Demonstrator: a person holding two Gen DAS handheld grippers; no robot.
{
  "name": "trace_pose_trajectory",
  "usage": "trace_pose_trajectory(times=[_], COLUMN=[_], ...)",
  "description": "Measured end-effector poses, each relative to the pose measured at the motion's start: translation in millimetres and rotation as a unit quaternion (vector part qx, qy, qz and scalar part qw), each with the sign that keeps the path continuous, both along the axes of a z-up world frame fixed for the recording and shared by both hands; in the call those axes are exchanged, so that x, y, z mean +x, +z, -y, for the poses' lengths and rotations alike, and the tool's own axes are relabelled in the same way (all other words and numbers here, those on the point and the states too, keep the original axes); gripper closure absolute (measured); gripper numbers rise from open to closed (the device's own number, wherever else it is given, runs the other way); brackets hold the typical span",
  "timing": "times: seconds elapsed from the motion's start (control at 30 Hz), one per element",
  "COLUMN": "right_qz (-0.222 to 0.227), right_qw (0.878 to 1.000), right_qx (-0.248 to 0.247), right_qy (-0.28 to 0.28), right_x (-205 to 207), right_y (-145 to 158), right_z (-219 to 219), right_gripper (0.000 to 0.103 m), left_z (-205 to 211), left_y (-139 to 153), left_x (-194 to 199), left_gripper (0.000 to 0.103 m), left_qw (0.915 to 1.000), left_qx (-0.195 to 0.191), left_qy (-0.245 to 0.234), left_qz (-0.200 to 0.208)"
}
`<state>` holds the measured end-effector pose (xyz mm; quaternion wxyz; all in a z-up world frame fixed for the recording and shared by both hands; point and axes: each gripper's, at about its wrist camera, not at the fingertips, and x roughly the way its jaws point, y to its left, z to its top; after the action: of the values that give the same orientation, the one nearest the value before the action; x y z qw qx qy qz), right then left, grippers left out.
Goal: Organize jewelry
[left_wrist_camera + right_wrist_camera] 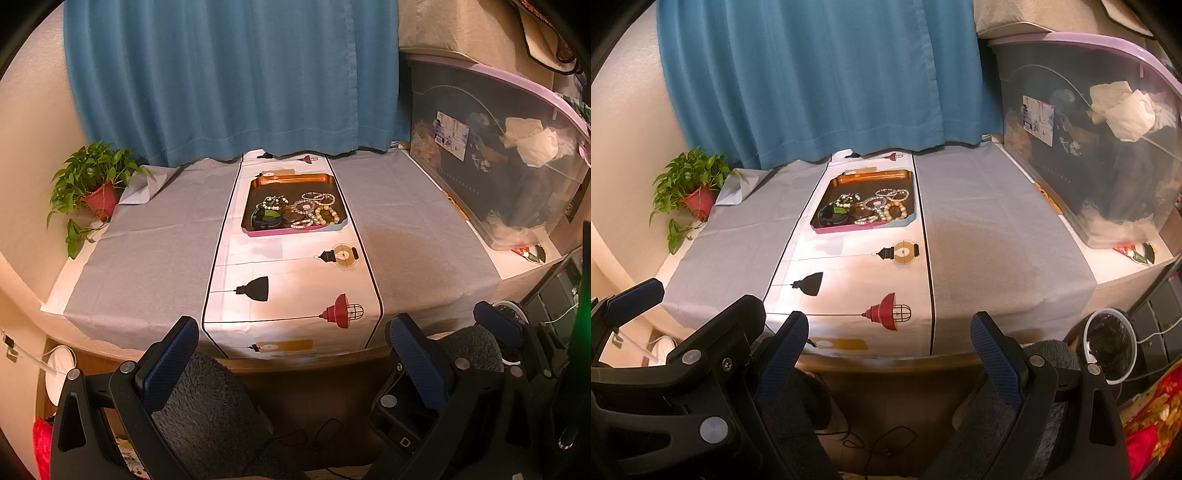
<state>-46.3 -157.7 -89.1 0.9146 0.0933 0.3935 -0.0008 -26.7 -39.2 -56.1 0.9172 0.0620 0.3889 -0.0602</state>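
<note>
A tray (291, 180) with an orange far rim and pink near rim sits on the white lamp-print runner at the table's middle back. It holds a pile of beaded bracelets (314, 210) and a dark watch-like band (264, 218). The tray (866, 175) and bracelets (882, 206) also show in the right wrist view. My left gripper (295, 354) is open and empty, off the table's near edge. My right gripper (890, 350) is open and empty, also short of the near edge, beside the left one.
A potted green plant (92, 181) stands at the table's far left corner. A large clear storage bin (498, 158) with a purple lid fills the right side. A blue curtain (236, 74) hangs behind. Grey cloth (147, 251) covers the table either side of the runner.
</note>
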Motion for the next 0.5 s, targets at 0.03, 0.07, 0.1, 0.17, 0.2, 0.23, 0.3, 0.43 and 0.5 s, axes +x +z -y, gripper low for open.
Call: trace_pose_trajectory(times=[0.03,0.07,0.1,0.17,0.2,0.23,0.3,0.43,0.5], right_qz=[-0.001,-0.001,-0.001,-0.001,0.000,0.000,0.000,-0.001,-0.001], right_qw=[1.000,1.000,1.000,1.000,1.000,1.000,1.000,1.000,1.000], right_qx=[0.001,0.001,0.001,0.001,0.001,0.001,0.000,0.001,0.001], right_qy=[0.000,0.000,0.000,0.000,0.000,0.001,0.000,0.000,0.000], right_x=[0.3,0.3,0.2,0.1,0.2,0.3,0.2,-0.2,0.1], right_y=[-0.2,-0.2,0.1,0.1,-0.2,-0.3,-0.3,-0.1,-0.4], right_z=[0.6,0.2,-0.2,0.3,0.8,1.0,0.8,-0.4,0.3], right_gripper=[0.013,0.013,0.013,0.013,0.013,0.013,0.013,0.013,0.013], left_z=[0.2,-0.3,-0.6,0.5,0.5,0.5,-0.1,0.9,1.0], left_y=[0.0,0.0,0.0,-0.1,0.0,-0.1,0.0,-0.1,-0.2], left_x=[0.0,0.1,0.1,-0.3,-0.3,-0.2,0.0,-0.2,-0.2], left_gripper=[0.000,0.000,0.000,0.000,0.000,0.000,0.000,0.000,0.000], left_qw=[1.0000,1.0000,1.0000,1.0000,1.0000,1.0000,1.0000,1.0000,1.0000], left_qx=[0.000,0.001,0.001,0.000,0.000,0.000,0.000,0.001,0.000], left_qy=[0.000,0.000,0.000,0.000,0.000,0.001,0.000,0.000,0.000], left_qz=[0.000,-0.001,-0.001,0.000,0.000,0.000,-0.001,0.000,0.000])
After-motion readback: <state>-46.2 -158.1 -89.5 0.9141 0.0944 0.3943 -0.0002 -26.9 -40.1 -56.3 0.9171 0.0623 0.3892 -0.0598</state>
